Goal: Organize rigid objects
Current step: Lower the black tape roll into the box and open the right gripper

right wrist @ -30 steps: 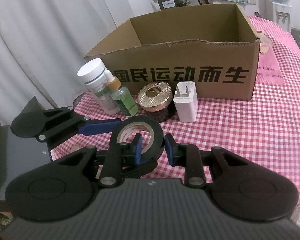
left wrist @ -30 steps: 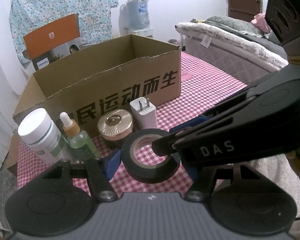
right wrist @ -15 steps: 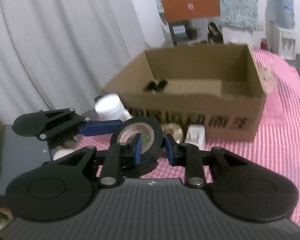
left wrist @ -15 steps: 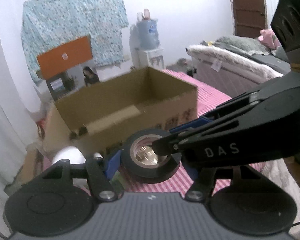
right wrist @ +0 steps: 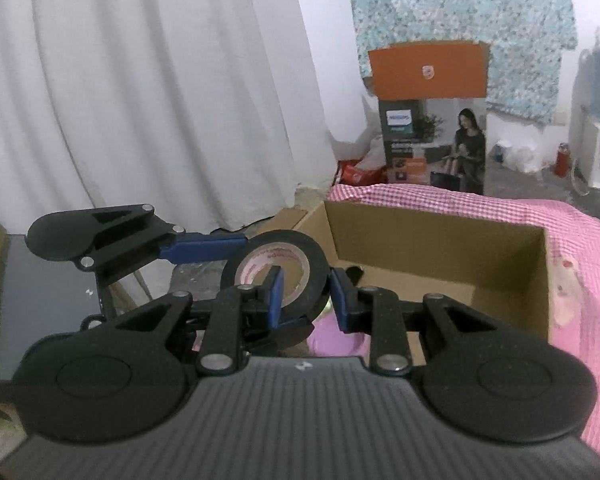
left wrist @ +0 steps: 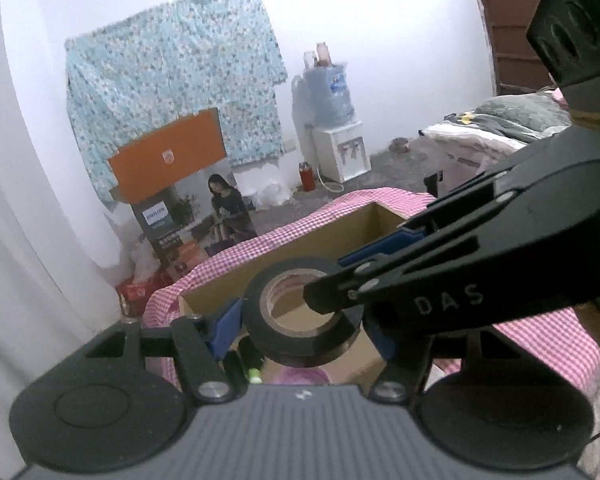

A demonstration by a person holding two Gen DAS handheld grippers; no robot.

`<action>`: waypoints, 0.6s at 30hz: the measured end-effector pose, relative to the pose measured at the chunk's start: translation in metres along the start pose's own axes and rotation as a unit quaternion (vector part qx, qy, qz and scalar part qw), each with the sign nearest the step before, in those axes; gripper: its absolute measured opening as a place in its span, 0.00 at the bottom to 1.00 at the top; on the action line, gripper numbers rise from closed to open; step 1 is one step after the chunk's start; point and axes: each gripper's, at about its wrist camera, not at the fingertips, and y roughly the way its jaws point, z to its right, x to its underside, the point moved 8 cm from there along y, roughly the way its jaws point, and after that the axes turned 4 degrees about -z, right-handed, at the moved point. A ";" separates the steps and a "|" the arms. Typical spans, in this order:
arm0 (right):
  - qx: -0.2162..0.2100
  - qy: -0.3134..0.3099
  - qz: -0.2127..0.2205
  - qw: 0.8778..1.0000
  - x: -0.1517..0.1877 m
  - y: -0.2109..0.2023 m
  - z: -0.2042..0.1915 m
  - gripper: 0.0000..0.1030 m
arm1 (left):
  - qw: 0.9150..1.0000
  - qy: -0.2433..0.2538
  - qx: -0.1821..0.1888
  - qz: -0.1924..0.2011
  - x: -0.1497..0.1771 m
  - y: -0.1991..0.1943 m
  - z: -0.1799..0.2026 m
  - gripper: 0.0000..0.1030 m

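Observation:
A black roll of tape (left wrist: 304, 314) is held up over the open cardboard box (left wrist: 228, 284). My left gripper (left wrist: 300, 328) is shut on the roll's outer sides. My right gripper (right wrist: 306, 292) is shut on the roll's wall, one finger through its hole; the roll also shows in the right wrist view (right wrist: 278, 270). The box (right wrist: 440, 240) stands on a pink checked tablecloth (right wrist: 580, 264). Inside the box I see a pink object (right wrist: 334, 340) and a green-tipped item (left wrist: 254, 372), both largely hidden.
A white curtain (right wrist: 160, 100) hangs at the left. An orange and grey product box (right wrist: 432, 128) stands on the floor behind the table. A water dispenser (left wrist: 332, 120) stands by the far wall. A bed (left wrist: 500, 128) lies at the right.
Both grippers have lifted the tape roll from the table in front of the box to above the box opening. The bottles, jar and charger have dropped out of view.

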 end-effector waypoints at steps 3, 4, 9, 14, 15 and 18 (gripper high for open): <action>-0.016 0.015 -0.028 0.999 -0.028 0.026 0.014 0.25 | 0.999 -0.011 0.018 -0.029 -0.014 0.025 -0.021 0.65; -0.019 0.023 -0.042 0.999 -0.036 0.038 0.020 0.25 | 0.999 -0.015 0.026 -0.041 -0.019 0.037 -0.028 0.65; -0.032 0.071 -0.120 0.990 -0.055 0.100 0.053 0.25 | 0.991 -0.029 0.059 -0.117 -0.020 0.097 -0.051 0.65; -0.033 0.114 -0.180 0.976 -0.045 0.151 0.081 0.25 | 0.977 -0.057 0.095 -0.182 -0.006 0.155 -0.061 0.65; -0.033 0.121 -0.190 0.974 -0.042 0.160 0.085 0.25 | 0.974 -0.061 0.100 -0.192 -0.003 0.164 -0.061 0.65; -0.030 0.142 -0.219 0.965 -0.029 0.182 0.099 0.25 | 0.967 -0.069 0.112 -0.220 0.008 0.189 -0.062 0.65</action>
